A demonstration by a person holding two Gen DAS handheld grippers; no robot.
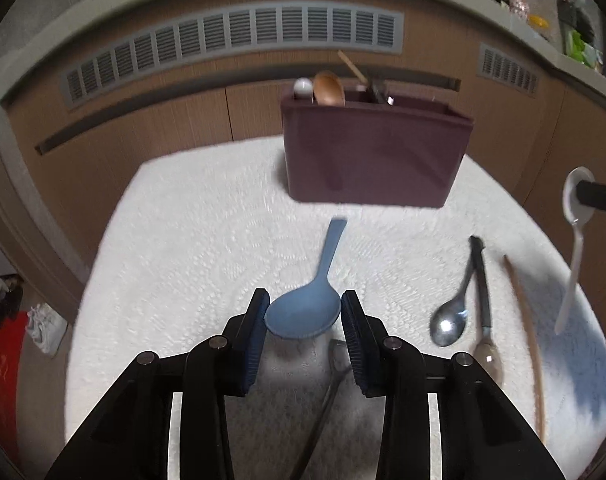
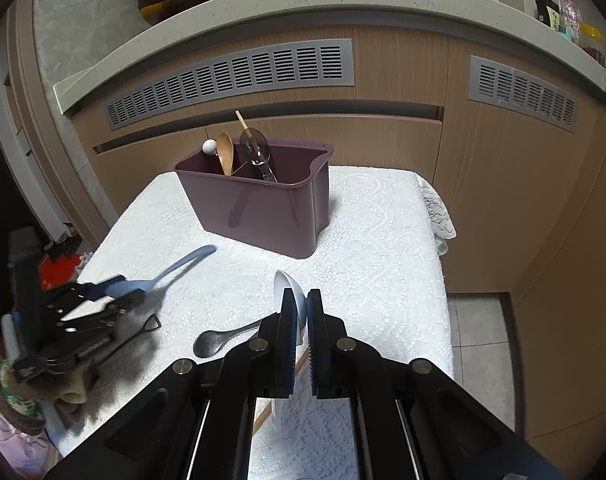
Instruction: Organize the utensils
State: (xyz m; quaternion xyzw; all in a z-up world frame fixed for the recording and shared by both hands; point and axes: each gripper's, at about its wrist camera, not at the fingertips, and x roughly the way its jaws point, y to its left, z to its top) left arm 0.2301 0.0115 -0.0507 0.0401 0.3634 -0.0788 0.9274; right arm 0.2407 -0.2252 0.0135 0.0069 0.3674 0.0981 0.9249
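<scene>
Now my left gripper (image 1: 305, 312) tilts downward, pads touching the blue plastic rice spoon's (image 1: 303, 314) bowl. My right gripper (image 2: 301, 312), angled likewise, clamps the white plastic spoon (image 2: 293, 294).

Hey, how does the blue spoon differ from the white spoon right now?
The blue spoon sits between the left gripper fingers, its handle toward the purple holder; the white spoon is clamped by its bowl in the shut right gripper, handle hanging down. The blue spoon is at cloth level; the white one is lifted clear. Both are plastic-looking, and neither is in the holder.
</scene>
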